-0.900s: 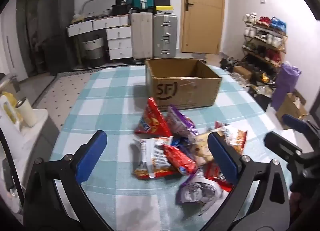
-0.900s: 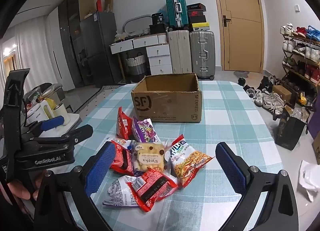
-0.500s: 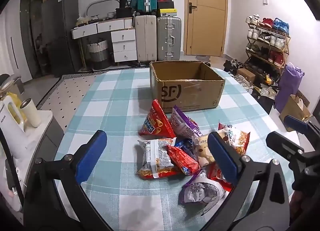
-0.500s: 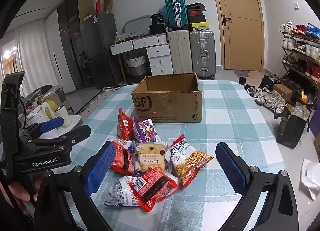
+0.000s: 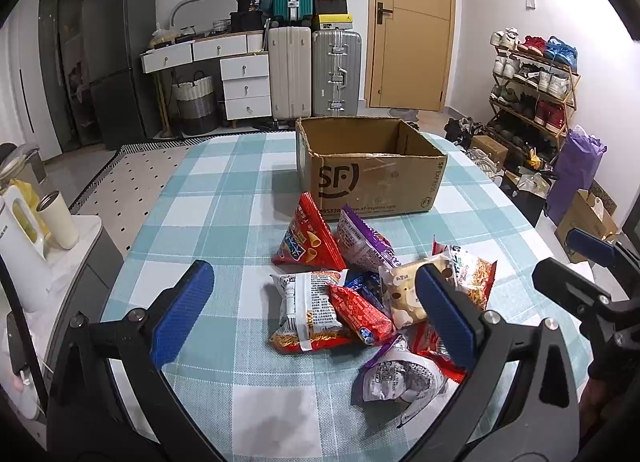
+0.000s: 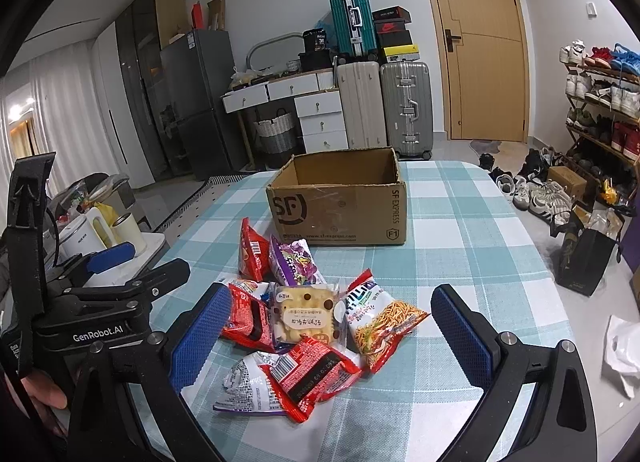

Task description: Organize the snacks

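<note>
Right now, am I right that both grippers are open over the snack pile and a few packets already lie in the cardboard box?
Not quite: the box looks empty as far as the right wrist view shows inside it. All the snacks lie on the table in front of it. Both the left gripper and right gripper are indeed open.

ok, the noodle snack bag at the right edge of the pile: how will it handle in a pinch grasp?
The noodle bag looks puffed and crinkly, so probably light and likely to crush. Its glossy film may slip between the fingers; the flat sealed edge seems the safer hold. It leans on the bun pack, which might shift when it lifts.
</note>
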`<state>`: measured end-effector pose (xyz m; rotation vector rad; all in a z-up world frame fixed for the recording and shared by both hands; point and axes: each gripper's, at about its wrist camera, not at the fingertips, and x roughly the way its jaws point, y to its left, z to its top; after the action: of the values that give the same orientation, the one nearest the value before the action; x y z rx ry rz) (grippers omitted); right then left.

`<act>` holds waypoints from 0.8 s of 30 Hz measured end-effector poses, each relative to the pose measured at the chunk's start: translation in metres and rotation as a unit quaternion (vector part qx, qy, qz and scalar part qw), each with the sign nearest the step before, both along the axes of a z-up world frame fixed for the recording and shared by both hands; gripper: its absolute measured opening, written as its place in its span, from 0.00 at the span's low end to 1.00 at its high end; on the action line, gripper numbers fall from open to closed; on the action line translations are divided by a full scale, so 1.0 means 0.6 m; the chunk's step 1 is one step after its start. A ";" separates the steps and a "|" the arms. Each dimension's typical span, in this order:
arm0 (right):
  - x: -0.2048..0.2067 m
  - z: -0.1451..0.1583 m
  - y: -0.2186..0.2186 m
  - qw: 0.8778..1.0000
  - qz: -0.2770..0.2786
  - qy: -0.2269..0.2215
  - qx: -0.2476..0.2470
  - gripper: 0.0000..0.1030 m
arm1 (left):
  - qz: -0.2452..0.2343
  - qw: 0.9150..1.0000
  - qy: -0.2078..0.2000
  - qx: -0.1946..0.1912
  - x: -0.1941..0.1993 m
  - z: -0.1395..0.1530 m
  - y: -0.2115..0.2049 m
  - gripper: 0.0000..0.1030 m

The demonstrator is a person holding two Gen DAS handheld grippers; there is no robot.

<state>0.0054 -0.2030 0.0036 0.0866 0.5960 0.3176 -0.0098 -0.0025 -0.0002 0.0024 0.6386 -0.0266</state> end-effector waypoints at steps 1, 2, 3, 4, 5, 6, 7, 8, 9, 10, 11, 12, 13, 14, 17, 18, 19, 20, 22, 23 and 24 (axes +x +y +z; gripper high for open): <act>0.000 0.001 0.002 1.000 0.000 0.000 0.000 0.99 | 0.001 1.000 -0.002 0.003 -0.001 0.000 -0.002 0.98; 0.000 0.001 0.001 1.000 0.001 0.000 0.001 0.99 | 0.002 1.000 -0.003 0.003 -0.001 -0.001 -0.002 0.98; 0.001 0.000 0.000 1.000 0.001 0.000 0.001 0.99 | 0.003 1.000 -0.005 0.002 -0.002 -0.001 -0.002 0.98; 0.001 0.001 0.002 1.000 0.001 0.000 0.000 0.99 | 0.002 1.000 -0.005 0.001 -0.002 -0.001 -0.001 0.98; 0.000 0.000 0.002 1.000 0.002 0.001 0.000 0.99 | 0.002 1.000 -0.004 0.001 -0.003 0.000 -0.002 0.98; 0.000 0.001 0.004 1.000 0.002 0.002 -0.001 0.99 | 0.004 1.000 -0.005 0.002 -0.003 0.000 -0.002 0.98; 0.000 0.002 0.005 1.000 0.002 0.001 -0.001 0.99 | 0.004 1.000 -0.005 0.001 -0.004 0.001 -0.002 0.98; 0.000 0.001 0.005 1.000 0.002 0.001 -0.001 0.99 | 0.004 1.000 -0.005 0.001 -0.004 0.000 -0.003 0.98; -0.001 0.000 0.005 1.000 0.004 0.000 0.001 0.99 | 0.004 1.000 -0.004 0.002 -0.004 0.000 -0.004 0.98; -0.001 0.001 0.006 1.000 0.005 -0.001 0.001 0.99 | 0.003 1.000 -0.004 0.002 -0.004 0.000 -0.004 0.98; -0.002 0.000 0.007 1.000 0.006 -0.002 0.001 0.99 | 0.003 1.000 -0.005 0.002 -0.004 0.000 -0.002 0.98; -0.003 0.000 0.007 1.000 0.006 -0.003 0.001 0.99 | 0.003 1.000 -0.004 0.003 -0.004 -0.001 -0.003 0.98; -0.002 0.000 0.008 1.000 0.007 -0.004 0.001 0.99 | 0.003 1.000 -0.004 0.002 -0.004 0.000 -0.003 0.98; -0.004 0.000 0.008 1.000 0.007 -0.004 0.001 0.99 | 0.002 1.000 -0.004 0.002 -0.004 -0.001 -0.002 0.98; -0.005 0.000 0.008 1.000 0.007 -0.005 0.002 0.99 | 0.003 1.000 -0.004 0.003 -0.004 -0.001 -0.003 0.98; -0.004 0.000 0.008 1.000 0.006 -0.005 0.003 0.99 | 0.002 1.000 -0.004 0.002 -0.004 -0.001 -0.003 0.98; -0.004 0.000 0.009 1.000 0.006 -0.005 0.002 0.99 | 0.002 1.000 -0.003 0.001 -0.005 -0.001 -0.003 0.98; -0.005 0.001 0.009 1.000 0.006 -0.005 0.001 0.99 | 0.003 1.000 -0.004 0.003 -0.005 -0.001 -0.004 0.98; -0.006 0.000 0.010 1.000 0.004 -0.006 0.001 0.99 | 0.002 1.000 -0.003 0.002 -0.005 -0.002 -0.003 0.98; -0.007 0.001 0.008 1.000 0.003 -0.007 0.001 0.99 | 0.002 1.000 -0.002 0.001 -0.005 -0.003 -0.003 0.98; -0.007 0.002 0.006 1.000 0.000 -0.007 0.001 0.99 | 0.002 1.000 -0.002 0.002 -0.005 -0.004 -0.003 0.98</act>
<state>0.0009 -0.1991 0.0048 0.0858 0.5816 0.3190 -0.0129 -0.0042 -0.0029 0.0040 0.6354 -0.0210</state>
